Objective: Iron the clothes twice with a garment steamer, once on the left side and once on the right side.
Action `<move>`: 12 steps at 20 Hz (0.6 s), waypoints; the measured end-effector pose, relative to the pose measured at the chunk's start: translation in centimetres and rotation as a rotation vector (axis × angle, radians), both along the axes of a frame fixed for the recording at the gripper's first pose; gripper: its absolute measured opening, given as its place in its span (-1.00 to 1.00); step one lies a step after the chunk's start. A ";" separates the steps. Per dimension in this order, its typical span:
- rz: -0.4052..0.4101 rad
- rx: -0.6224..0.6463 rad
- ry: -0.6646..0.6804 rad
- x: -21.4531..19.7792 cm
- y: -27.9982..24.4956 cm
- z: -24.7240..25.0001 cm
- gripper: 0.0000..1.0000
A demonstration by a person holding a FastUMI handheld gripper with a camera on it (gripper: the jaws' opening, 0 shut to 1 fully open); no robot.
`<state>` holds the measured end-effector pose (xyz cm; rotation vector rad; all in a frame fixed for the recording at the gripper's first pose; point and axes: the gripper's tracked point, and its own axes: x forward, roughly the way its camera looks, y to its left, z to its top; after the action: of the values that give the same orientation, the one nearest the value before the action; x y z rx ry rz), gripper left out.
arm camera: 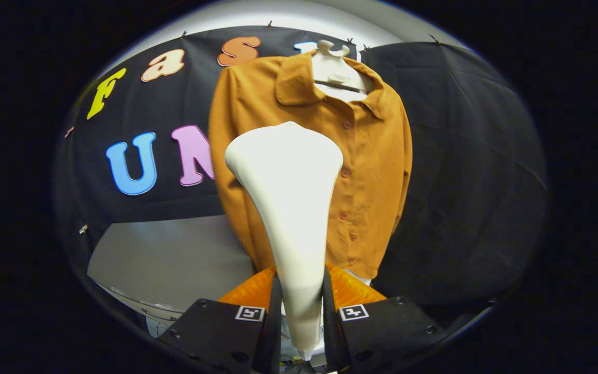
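Gripper view has the fingers (299, 306) closed on the neck of one white garment steamer (288, 208), one finger pressing each side of its narrow handle. The steamer stands upright between them, its long axis running straight up and widening into a broad head. Just beyond that head hangs one mustard-brown shirt (371, 171), buttoned down the front, on one pale hanger (336, 65) against the dark booth wall. The head covers the shirt's left panel as seen from the gripper, while the button line and the other panel lie off to the right of it. I'd judge the pass turns on sliding the head along that panel; whether it touches the cloth I cannot tell. A grey desk (169, 259) sits lower left.
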<state>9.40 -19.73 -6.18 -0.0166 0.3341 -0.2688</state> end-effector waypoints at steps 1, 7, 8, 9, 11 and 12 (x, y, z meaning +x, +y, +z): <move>0.023 -0.004 -0.019 -0.2 1.9 0.7 -0.26; 0.142 -0.010 -0.081 -1.8 11.1 3.0 -0.26; 0.156 -0.011 -0.085 -2.2 12.4 3.1 -0.26; 0.172 -0.014 -0.087 -2.6 13.7 3.1 -0.26; 0.199 -0.019 -0.089 -3.3 15.7 3.2 -0.26; 0.203 -0.020 -0.092 -3.8 16.5 3.3 -0.26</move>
<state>5.61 -3.25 -2.93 -0.0577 0.2357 -0.0719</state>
